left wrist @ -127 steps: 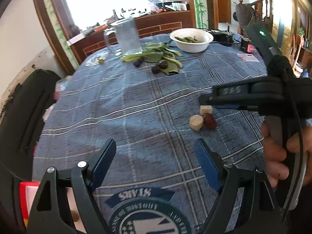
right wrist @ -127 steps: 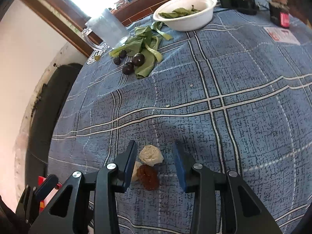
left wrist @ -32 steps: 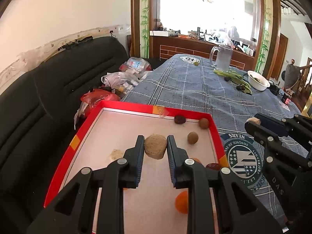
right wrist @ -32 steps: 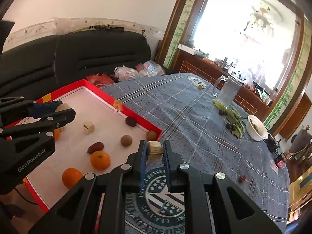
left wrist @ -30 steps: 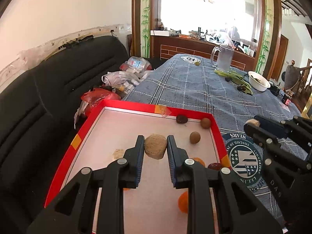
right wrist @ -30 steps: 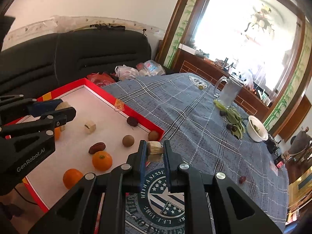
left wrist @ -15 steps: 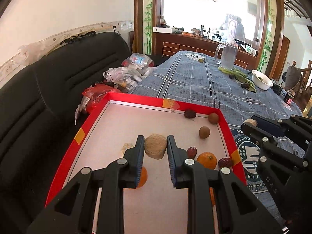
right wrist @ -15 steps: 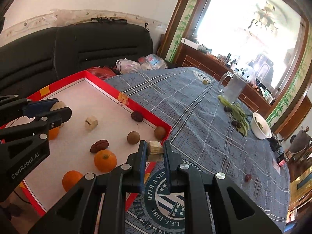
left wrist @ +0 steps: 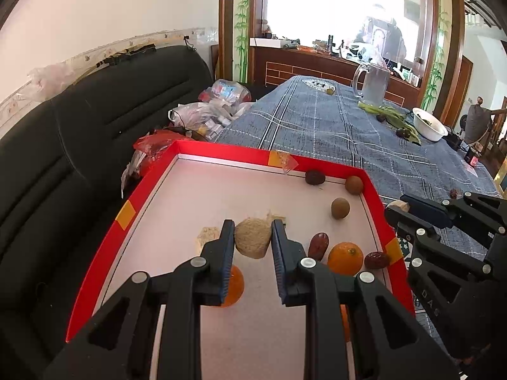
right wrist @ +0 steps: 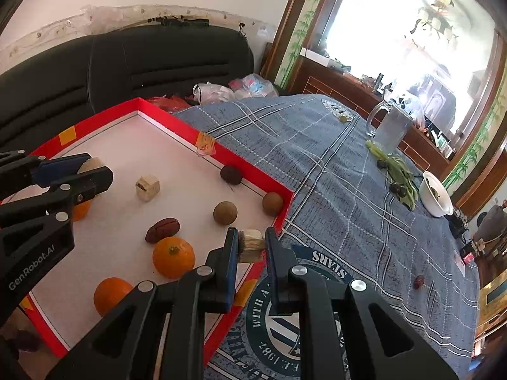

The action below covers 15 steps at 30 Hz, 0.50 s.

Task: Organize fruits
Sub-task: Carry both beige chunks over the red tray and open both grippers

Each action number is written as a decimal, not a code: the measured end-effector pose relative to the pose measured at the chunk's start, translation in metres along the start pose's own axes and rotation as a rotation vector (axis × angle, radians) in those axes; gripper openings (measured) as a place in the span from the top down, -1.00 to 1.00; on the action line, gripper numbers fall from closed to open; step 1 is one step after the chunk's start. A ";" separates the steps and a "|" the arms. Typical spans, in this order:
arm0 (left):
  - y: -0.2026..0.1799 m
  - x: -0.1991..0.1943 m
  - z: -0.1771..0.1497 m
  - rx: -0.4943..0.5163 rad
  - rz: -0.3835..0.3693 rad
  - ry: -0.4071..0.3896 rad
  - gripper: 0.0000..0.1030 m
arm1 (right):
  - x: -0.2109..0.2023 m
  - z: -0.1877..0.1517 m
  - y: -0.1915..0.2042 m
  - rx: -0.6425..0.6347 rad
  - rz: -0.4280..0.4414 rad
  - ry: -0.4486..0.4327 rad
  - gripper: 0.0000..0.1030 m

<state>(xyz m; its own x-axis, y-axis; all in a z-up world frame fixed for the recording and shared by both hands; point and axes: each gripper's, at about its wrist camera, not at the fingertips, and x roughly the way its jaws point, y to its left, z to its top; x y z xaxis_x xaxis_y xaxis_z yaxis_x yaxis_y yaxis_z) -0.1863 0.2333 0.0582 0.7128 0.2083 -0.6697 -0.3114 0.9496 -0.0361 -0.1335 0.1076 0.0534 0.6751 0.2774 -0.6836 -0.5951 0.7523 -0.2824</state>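
My left gripper [left wrist: 253,237] is shut on a pale beige chunk of fruit [left wrist: 253,241], held over the middle of the red-rimmed tray [left wrist: 221,152]. My right gripper [right wrist: 251,247] is shut on a smaller pale chunk [right wrist: 252,244] and hangs over the tray's near right rim [right wrist: 285,212]. In the tray lie oranges [right wrist: 173,257], red dates [right wrist: 162,229], round brown fruits [right wrist: 225,212], a dark fruit [right wrist: 231,174] and a pale cube [right wrist: 147,187]. The left gripper [right wrist: 95,174] shows at the left of the right wrist view; the right gripper [left wrist: 396,210] shows at the right of the left wrist view.
The tray sits at the edge of a table with a blue checked cloth [right wrist: 332,171]. Farther along stand a glass jug [right wrist: 391,126], green leaves with dark fruits [right wrist: 399,177] and a white bowl [right wrist: 435,198]. A lone red date [right wrist: 418,281] lies on the cloth. A black sofa [left wrist: 79,126] holds plastic bags [left wrist: 202,114].
Four seconds ago both grippers were open over pale chunks on the cloth; both now hold one. Over the last second both views crept forward and down over the tray.
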 end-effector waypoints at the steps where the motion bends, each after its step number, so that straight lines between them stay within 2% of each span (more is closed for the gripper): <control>1: 0.000 0.001 0.000 0.000 0.003 0.003 0.51 | 0.002 0.000 0.000 0.000 0.000 0.003 0.71; 15: 0.000 0.010 -0.004 0.023 0.032 0.017 0.51 | 0.015 -0.002 0.005 -0.002 0.006 0.038 0.70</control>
<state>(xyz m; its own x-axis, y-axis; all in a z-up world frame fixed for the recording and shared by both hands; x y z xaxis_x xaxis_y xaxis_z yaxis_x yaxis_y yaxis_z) -0.1811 0.2346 0.0486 0.6922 0.2346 -0.6825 -0.3192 0.9477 0.0020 -0.1272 0.1137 0.0403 0.6548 0.2589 -0.7100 -0.5999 0.7495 -0.2800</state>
